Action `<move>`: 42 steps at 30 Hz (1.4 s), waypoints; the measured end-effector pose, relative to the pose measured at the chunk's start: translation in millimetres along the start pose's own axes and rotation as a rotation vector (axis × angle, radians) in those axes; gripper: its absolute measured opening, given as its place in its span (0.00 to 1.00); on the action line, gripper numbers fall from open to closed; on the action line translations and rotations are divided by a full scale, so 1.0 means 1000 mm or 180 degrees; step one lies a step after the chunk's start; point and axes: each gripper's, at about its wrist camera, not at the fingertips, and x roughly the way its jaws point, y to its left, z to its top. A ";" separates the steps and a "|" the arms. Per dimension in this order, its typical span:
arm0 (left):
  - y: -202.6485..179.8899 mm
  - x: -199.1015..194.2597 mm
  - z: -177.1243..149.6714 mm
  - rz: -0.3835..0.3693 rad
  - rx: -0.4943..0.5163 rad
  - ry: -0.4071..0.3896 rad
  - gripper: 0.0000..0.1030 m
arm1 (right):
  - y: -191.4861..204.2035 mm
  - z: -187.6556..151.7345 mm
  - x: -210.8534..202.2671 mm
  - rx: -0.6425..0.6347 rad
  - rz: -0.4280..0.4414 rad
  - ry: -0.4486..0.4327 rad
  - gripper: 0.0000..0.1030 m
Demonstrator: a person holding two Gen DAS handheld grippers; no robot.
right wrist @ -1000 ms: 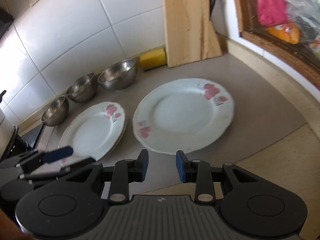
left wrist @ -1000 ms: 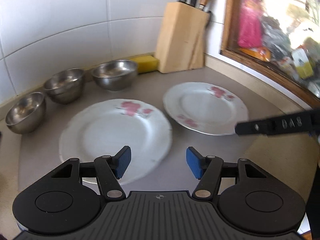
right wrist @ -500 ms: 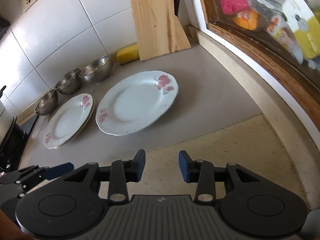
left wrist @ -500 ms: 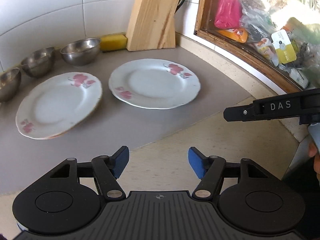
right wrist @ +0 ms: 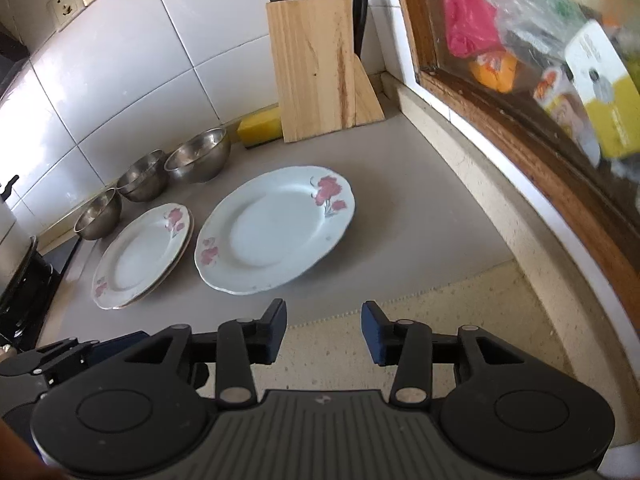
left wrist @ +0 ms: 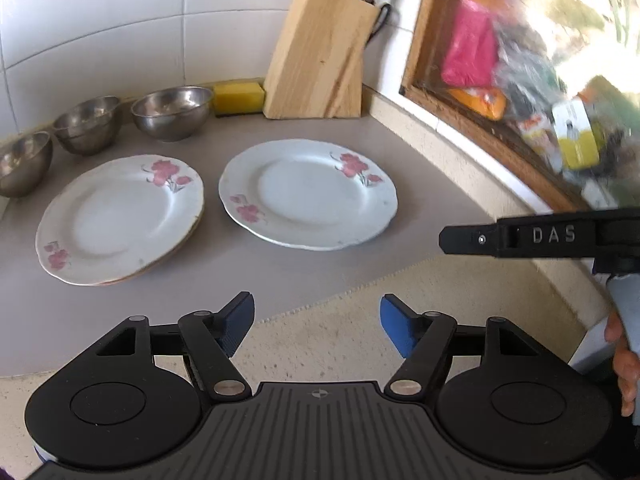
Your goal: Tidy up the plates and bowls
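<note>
Lining the wall, three steel bowls [left wrist: 172, 114], two plate piles [left wrist: 120, 218], both grippers' fingers [left wrist: 240, 318] parted, empty.

Two stacked plates [left wrist: 118, 218] lie left of centre, a single plate [left wrist: 308, 192] just beside them at right; three bowls [left wrist: 172, 112] line up behind, a knife block [left wrist: 320, 56] upper centre.

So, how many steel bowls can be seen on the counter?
3, in a row along the tiled wall: one beside the yellow sponge, one in the middle, one at the far left end. The middle one may be two nested bowls.
</note>
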 end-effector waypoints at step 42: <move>0.013 0.092 0.050 0.0390 -0.0834 0.0226 0.67 | -0.039 0.112 0.150 -0.0023 0.0457 0.0412 0.25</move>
